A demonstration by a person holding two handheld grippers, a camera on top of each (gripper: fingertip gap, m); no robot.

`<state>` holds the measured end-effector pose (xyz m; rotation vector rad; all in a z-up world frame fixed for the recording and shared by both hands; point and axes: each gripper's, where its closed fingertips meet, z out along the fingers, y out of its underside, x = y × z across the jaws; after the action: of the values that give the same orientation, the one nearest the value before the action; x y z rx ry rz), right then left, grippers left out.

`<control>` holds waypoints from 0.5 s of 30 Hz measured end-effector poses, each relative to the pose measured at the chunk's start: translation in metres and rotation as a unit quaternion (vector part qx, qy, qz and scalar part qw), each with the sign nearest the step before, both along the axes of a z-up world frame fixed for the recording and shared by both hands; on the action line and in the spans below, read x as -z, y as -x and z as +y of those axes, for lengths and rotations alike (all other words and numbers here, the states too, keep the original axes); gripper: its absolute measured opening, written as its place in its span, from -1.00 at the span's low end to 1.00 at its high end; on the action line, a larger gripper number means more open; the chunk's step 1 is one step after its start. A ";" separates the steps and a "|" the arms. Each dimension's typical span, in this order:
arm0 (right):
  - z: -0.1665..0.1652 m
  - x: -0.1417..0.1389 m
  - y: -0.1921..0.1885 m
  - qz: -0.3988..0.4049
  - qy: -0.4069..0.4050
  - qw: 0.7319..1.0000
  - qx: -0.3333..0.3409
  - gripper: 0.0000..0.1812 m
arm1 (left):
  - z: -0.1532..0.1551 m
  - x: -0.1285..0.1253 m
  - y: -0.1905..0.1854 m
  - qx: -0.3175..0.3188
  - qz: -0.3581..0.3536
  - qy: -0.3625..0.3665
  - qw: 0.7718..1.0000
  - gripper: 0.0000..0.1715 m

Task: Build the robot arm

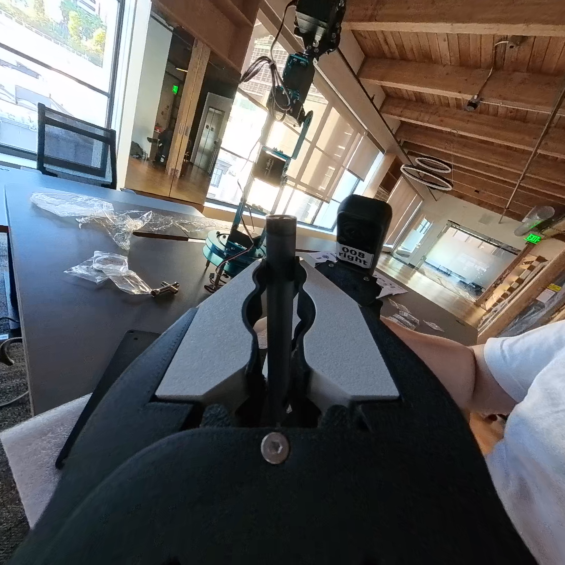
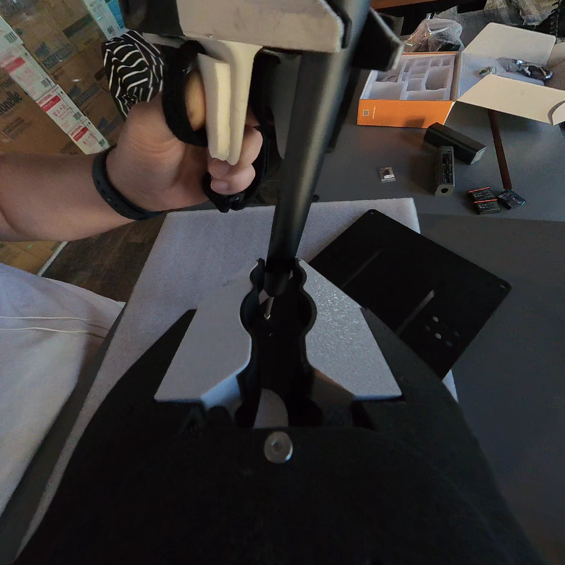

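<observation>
My left gripper (image 1: 278, 266) is shut on a black screwdriver (image 1: 277, 305) that lies along its fingers, butt end past the tips. In the right wrist view a hand (image 2: 171, 159) holds the left gripper's handle, and the screwdriver (image 2: 293, 189) runs down from it. My right gripper (image 2: 278, 266) is shut around the screwdriver's lower end. The thin metal bit (image 2: 267, 315) shows in the gap between the fingers. Beneath lies a black metal plate (image 2: 428, 305) with holes, on a white foam sheet (image 2: 208, 260). The right gripper's camera housing (image 1: 360, 232) shows in the left wrist view.
A teal robot arm (image 1: 235, 247) stands on the dark table (image 1: 76, 321), with plastic bags (image 1: 113, 269) and a cross-shaped metal key (image 1: 165, 290) nearby. An open orange box (image 2: 403, 113), black blocks (image 2: 452, 143) and small black packs (image 2: 489, 201) lie behind the plate. Tip to tip, the grippers are about 11 cm apart.
</observation>
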<state>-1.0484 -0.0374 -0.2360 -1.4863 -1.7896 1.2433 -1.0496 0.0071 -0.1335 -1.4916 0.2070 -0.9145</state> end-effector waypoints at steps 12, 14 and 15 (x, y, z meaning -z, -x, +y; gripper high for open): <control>-0.008 0.001 -0.007 0.024 -0.027 0.999 -0.024 -0.82 | -0.020 -0.007 -0.012 0.012 0.035 -0.054 0.998 -0.82; -0.009 0.003 -0.008 0.023 -0.025 0.999 -0.032 -0.82 | -0.022 -0.007 -0.013 0.016 0.038 -0.057 0.998 -0.82; -0.010 0.004 -0.009 0.022 -0.025 0.999 -0.035 -0.82 | -0.023 -0.007 -0.014 0.017 0.041 -0.058 0.997 -0.82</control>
<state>-1.0397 -0.0469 -0.2396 -1.3686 -1.8449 1.2461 -1.0360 -0.0157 -0.1261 -1.4237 0.3417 -0.8548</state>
